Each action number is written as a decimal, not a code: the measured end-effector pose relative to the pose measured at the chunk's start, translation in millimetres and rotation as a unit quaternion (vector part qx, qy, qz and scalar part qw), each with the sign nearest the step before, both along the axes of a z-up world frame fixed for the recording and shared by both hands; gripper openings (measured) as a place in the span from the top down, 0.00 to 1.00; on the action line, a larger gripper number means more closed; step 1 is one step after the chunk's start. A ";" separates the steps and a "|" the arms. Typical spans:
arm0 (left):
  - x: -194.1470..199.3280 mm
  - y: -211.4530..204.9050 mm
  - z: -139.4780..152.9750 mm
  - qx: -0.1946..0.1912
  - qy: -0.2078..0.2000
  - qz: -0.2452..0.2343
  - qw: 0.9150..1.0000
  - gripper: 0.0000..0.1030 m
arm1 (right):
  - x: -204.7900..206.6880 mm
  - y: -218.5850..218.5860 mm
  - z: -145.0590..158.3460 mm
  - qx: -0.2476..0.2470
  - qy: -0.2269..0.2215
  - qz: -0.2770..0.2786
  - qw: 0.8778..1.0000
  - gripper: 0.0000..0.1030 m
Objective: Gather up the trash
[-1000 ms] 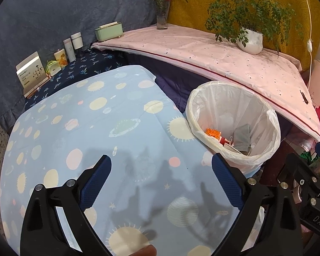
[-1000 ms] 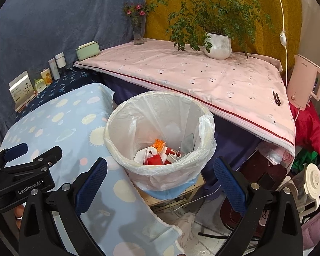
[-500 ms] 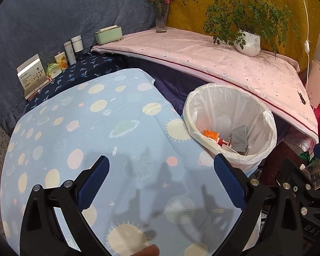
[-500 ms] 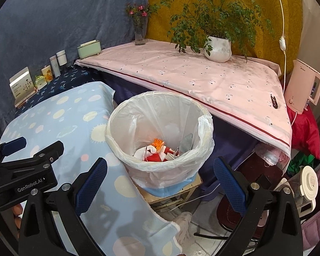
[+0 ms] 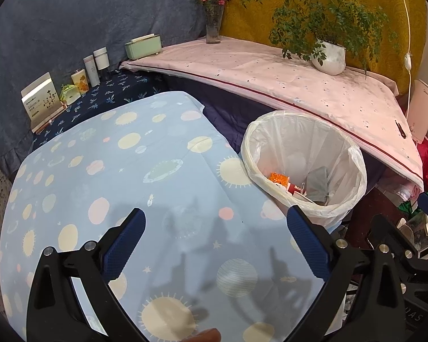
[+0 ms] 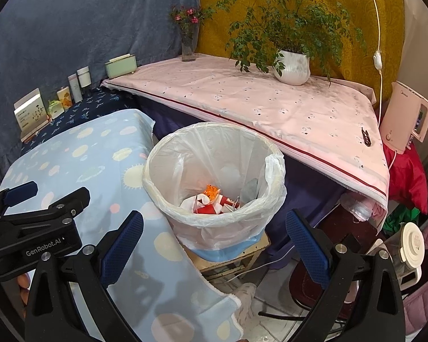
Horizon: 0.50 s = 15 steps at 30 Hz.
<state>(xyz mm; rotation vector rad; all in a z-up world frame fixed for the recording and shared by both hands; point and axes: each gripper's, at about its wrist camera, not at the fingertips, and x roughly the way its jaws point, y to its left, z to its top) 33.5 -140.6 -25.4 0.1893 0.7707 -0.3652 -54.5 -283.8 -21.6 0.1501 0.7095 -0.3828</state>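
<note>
Both grippers have pulled back slightly since a second ago; the bin looks a bit farther off. Left gripper [image 5: 215, 245] jaws wide, empty, over the blue cloth [image 5: 105, 171]; bin [image 5: 353, 156] sits ahead and right of them, at the cloth's edge. Right gripper [image 6: 214, 248] jaws wide, empty, bin [image 6: 271, 176] centred just ahead, trash [image 6: 211, 205] at its bottom. "GenRobot.AI" readable on the left gripper body. Pink-covered shelf [image 6: 271, 105] overhangs behind the bin; open floor lies right of it.
</note>
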 end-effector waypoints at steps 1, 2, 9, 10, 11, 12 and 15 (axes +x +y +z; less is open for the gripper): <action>-0.8 -0.6 0.0 0.000 -0.001 -0.003 1.000 0.08 | -0.2 0.7 -0.2 -0.001 0.000 0.001 1.000 0.07; -1.4 -1.2 0.0 0.000 -0.001 -0.005 1.000 0.08 | -0.6 1.4 -0.4 -0.001 0.000 0.001 1.000 0.07; -2.4 -0.1 0.1 0.001 -0.002 0.002 1.000 0.07 | -2.1 2.7 -0.5 -0.001 0.001 0.002 1.000 0.07; -2.5 0.4 0.1 0.001 -0.001 0.002 1.000 0.07 | -2.3 2.3 -0.7 -0.001 0.001 0.002 1.000 0.07; -2.6 1.0 0.1 0.001 -0.001 0.004 1.000 0.07 | -2.2 2.4 -0.8 -0.001 0.001 0.002 1.000 0.07; -2.8 1.3 0.1 0.001 -0.002 0.005 1.000 0.07 | -2.5 2.6 -0.7 -0.001 0.001 0.002 1.000 0.07; -2.6 1.9 -0.5 -0.001 0.002 0.006 1.000 0.07 | -2.7 1.8 -1.2 -0.002 0.001 0.001 1.000 0.07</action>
